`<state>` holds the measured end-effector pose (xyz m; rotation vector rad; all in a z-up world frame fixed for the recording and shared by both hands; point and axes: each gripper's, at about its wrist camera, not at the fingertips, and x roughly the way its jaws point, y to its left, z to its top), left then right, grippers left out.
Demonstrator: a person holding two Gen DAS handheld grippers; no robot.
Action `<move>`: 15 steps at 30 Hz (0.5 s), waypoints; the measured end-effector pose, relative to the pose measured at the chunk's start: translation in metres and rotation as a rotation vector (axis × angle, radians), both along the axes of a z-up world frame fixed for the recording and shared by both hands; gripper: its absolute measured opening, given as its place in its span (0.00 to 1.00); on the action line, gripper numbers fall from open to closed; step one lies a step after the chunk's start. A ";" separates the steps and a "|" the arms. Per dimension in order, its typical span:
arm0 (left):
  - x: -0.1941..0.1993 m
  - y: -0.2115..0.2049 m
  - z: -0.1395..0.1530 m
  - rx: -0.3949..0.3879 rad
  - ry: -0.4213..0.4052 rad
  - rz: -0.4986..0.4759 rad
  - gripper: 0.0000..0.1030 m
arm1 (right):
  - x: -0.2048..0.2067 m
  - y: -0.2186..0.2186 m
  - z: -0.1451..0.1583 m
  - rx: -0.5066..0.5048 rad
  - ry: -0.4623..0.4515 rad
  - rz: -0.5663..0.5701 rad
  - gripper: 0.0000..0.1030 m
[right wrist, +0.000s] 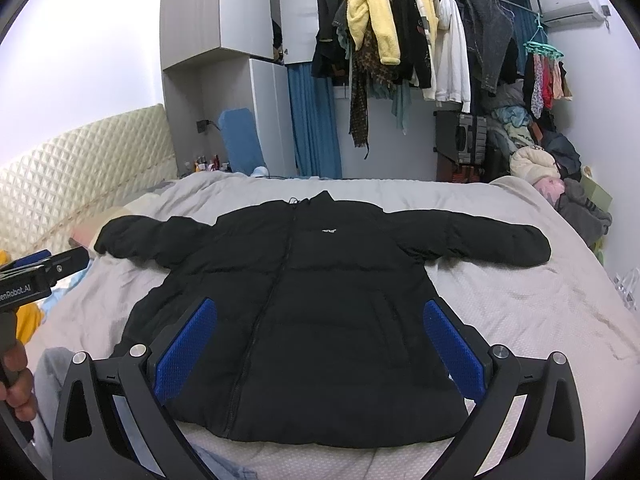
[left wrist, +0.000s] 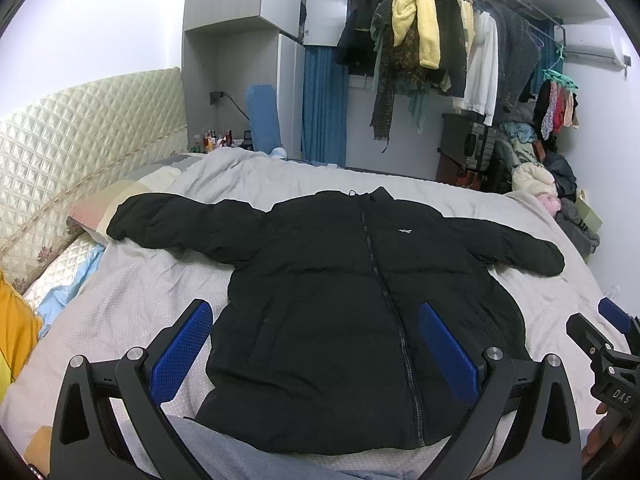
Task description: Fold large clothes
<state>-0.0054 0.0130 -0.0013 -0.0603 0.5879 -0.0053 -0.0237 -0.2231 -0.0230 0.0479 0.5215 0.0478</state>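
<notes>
Left wrist view: your left gripper [left wrist: 316, 344] hovers over the near hem of the black puffer jacket [left wrist: 340, 300], fingers wide apart, nothing between the blue pads [left wrist: 182, 354]. Jacket lies flat, front up, zipped, collar toward the far edge of the bed [left wrist: 168, 280], hem at the near edge, both sleeves spread out sideways. Left sleeve [left wrist: 168, 220] reaches toward the headboard [left wrist: 92, 128] side; right sleeve [left wrist: 520, 248] points at the opposite edge. Your right gripper [left wrist: 612, 344] shows at the frame's right edge, low over the bed.

Right wrist view: your right gripper [right wrist: 320, 348] also hangs above the lower part of the jacket [right wrist: 320, 300], fingers spread, empty. Left gripper [right wrist: 40, 272] pokes in at the left edge, your hand [right wrist: 16, 384] on its handle; can't tell its finger gap from here.

Step judged: start of folding, nothing folded yet, jacket just laid out. Next move likely: take each sleeve near the cuff and bring it across the chest, then fold hem to collar. Puffy fill is thick and springy, so pinch deep.
</notes>
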 end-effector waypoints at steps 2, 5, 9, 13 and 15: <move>0.000 0.001 0.000 0.000 0.000 0.000 1.00 | 0.000 0.000 -0.001 0.000 0.000 0.000 1.00; 0.001 0.000 0.000 0.000 0.000 -0.001 1.00 | -0.001 -0.001 -0.002 -0.001 0.000 -0.001 1.00; 0.001 -0.001 0.001 -0.001 0.002 0.000 1.00 | -0.002 -0.002 -0.002 -0.003 0.000 0.000 1.00; -0.001 0.000 -0.001 0.003 0.003 0.002 1.00 | -0.002 -0.006 0.000 -0.009 0.003 -0.003 1.00; -0.004 0.003 -0.005 -0.003 0.003 0.011 1.00 | -0.001 -0.008 -0.001 -0.008 0.006 -0.006 1.00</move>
